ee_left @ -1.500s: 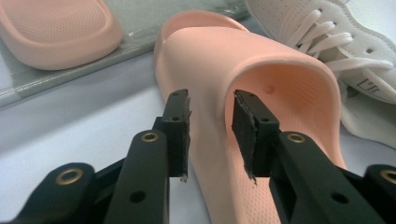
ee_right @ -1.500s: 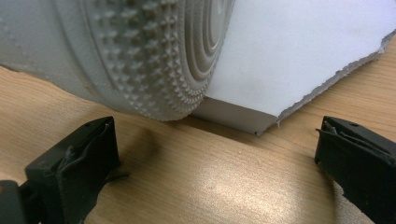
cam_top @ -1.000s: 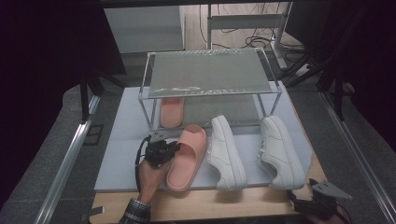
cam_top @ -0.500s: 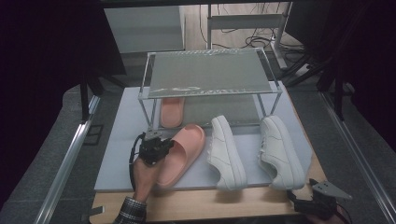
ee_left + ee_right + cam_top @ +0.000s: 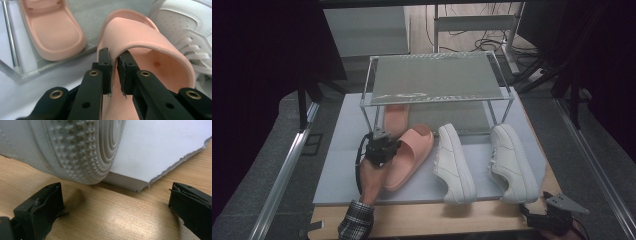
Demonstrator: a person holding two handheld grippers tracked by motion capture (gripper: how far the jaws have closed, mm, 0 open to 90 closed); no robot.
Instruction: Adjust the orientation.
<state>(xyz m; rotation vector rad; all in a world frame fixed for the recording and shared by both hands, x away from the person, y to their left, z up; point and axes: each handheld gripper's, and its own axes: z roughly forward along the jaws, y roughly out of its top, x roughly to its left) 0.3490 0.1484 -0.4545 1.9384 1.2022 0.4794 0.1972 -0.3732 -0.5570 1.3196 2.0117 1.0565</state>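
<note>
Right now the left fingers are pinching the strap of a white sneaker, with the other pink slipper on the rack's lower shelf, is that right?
Not quite. The left fingers pinch the strap of a pink slipper, not a white sneaker, as the left gripper view shows. The other pink slipper does lie on the rack's lower shelf.

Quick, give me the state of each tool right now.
Left tool: closed on the strap of the pink slipper.
Right tool: open, holding nothing.

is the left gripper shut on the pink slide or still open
Shut on it: the left gripper has its fingers pressed on either side of the pink slide's strap edge.
</note>
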